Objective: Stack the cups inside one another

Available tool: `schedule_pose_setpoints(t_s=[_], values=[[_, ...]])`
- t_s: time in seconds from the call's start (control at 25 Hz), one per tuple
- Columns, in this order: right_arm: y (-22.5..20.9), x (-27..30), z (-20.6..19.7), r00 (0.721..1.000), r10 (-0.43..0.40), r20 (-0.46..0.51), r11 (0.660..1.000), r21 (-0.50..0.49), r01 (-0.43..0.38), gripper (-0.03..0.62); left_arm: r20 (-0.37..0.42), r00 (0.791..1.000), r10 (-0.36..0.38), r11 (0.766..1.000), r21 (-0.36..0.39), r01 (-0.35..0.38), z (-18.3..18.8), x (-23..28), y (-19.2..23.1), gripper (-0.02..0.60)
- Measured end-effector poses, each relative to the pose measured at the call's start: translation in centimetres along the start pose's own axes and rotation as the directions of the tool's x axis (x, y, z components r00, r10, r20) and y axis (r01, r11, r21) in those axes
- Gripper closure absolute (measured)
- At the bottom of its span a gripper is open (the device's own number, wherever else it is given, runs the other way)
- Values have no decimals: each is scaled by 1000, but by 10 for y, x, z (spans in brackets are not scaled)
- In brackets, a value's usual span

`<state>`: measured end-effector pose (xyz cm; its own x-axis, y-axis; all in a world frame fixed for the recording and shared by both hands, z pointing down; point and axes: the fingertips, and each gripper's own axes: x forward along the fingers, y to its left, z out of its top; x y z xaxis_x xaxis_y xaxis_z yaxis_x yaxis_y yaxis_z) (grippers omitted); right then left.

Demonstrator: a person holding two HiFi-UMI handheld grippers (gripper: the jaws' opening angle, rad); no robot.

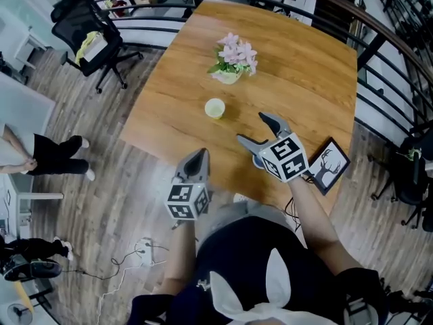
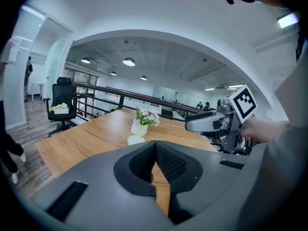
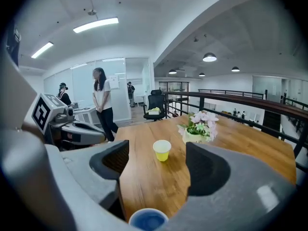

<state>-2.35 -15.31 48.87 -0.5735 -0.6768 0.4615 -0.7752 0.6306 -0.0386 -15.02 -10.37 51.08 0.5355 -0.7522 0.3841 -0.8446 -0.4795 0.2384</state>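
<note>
R hand-held gripper [image 1: 249, 128] is hovering released, blue cup [image 3: 147, 220] sitting just below it at surface's [image 1: 304, 66] near edge. Yellow cup [image 1: 214, 107] is standing ahead; L hand-held gripper [image 1: 201, 153], clenched empty, is hanging farther off.

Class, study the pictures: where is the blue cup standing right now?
The blue cup stands on the wooden table at the bottom edge of the right gripper view, just below the open right gripper, nearer the person than the yellow cup.
</note>
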Motion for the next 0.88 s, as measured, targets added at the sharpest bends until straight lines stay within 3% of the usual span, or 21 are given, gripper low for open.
schedule_pose_setpoints(t_s=[0.24,0.88], values=[[6,23,16,1000,29,-5,998,-50,-29,227,6,1000,23,1000,-12,-23,-3,-6,8,565],[6,106,15,985,83,-150,986,-133,-103,227,-16,999,43,999,-5,-43,0,6,30,565]])
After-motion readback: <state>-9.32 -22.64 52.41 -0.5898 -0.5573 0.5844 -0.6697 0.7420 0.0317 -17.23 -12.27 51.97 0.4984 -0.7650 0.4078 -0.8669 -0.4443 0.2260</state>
